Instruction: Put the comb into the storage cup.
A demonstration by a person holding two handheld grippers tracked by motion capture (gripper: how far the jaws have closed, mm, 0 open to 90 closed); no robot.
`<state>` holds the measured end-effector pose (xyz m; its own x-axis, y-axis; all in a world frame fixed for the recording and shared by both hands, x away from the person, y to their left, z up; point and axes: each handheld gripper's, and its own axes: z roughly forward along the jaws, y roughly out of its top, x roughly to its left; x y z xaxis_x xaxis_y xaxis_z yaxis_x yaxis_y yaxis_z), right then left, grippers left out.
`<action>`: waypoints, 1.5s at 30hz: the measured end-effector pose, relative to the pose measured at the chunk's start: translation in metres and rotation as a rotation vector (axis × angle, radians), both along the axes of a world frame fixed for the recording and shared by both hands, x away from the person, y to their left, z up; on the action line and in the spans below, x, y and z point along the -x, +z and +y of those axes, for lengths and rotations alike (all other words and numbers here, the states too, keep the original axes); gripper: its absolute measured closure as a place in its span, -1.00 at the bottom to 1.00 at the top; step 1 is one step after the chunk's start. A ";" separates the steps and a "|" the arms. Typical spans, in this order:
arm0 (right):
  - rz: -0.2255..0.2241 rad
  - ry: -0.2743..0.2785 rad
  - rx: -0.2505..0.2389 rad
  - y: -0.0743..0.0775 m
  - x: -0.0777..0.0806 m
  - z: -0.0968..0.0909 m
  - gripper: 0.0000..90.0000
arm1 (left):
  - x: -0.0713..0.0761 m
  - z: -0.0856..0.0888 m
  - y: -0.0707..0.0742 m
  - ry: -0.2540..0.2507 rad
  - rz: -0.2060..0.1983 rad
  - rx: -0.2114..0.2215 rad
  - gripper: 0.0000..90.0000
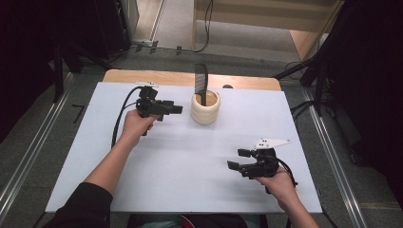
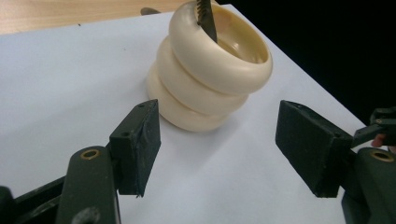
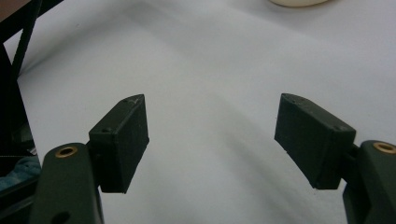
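A cream holder (image 1: 206, 108) made of three stacked rings stands at the back middle of the white table top (image 1: 180, 161). A black comb (image 1: 201, 83) stands upright in it. My left gripper (image 1: 175, 109) is held just left of the holder and points toward it, jaws open and empty. Seen from the left gripper view, the holder (image 2: 205, 79) with the comb (image 2: 206, 18) sits a little beyond the open left gripper (image 2: 219, 140). My right gripper (image 1: 236, 159) hovers near the front right of the table, open and empty. In the right gripper view, the right gripper (image 3: 212, 140) faces bare white surface.
A strip of wooden table (image 1: 142, 76) shows behind the white top. Metal rails (image 1: 33, 156) run along the floor on both sides, and cables (image 1: 304, 107) lie at the back right. The holder's base (image 3: 299, 2) peeks in at the top of the right gripper view.
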<state>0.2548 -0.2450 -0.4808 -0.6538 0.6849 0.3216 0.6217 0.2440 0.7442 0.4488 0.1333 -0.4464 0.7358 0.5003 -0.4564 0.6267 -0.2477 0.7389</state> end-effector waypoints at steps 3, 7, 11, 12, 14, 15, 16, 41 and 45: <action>-0.003 -0.001 0.006 0.000 0.001 -0.002 -0.47 | 0.005 0.001 -0.002 -0.003 0.002 -0.009 -0.29; 0.002 -0.003 0.007 -0.001 0.002 -0.004 -0.48 | 0.014 0.004 0.000 -0.009 -0.004 -0.004 -0.29; 0.003 -0.009 0.009 -0.001 0.003 -0.006 -0.48 | 0.022 0.007 0.003 -0.012 -0.006 0.002 -0.29; 0.003 -0.011 0.007 -0.001 0.003 -0.006 -0.48 | 0.024 0.007 0.003 -0.009 -0.008 0.004 -0.29; 0.003 -0.010 0.005 -0.001 0.003 -0.007 -0.48 | 0.028 0.008 0.004 -0.013 -0.010 -0.002 -0.29; 0.001 -0.009 0.006 -0.001 0.003 -0.007 -0.48 | 0.030 0.008 0.004 -0.015 -0.010 -0.006 -0.29; 0.002 -0.010 0.006 -0.001 0.003 -0.007 -0.48 | 0.032 0.009 0.004 -0.019 -0.011 -0.010 -0.29; 0.015 0.001 0.007 -0.004 0.005 -0.007 -0.48 | 0.085 0.017 0.004 -0.068 -0.034 -0.065 -0.29; 0.016 0.002 0.005 -0.004 0.005 -0.006 -0.48 | 0.093 0.019 0.003 -0.073 -0.038 -0.063 -0.29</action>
<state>0.2497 -0.2511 -0.4845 -0.6498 0.6853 0.3288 0.6331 0.2487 0.7330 0.3560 0.1519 -0.4432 0.7874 0.4718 -0.3967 0.5771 -0.3380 0.7434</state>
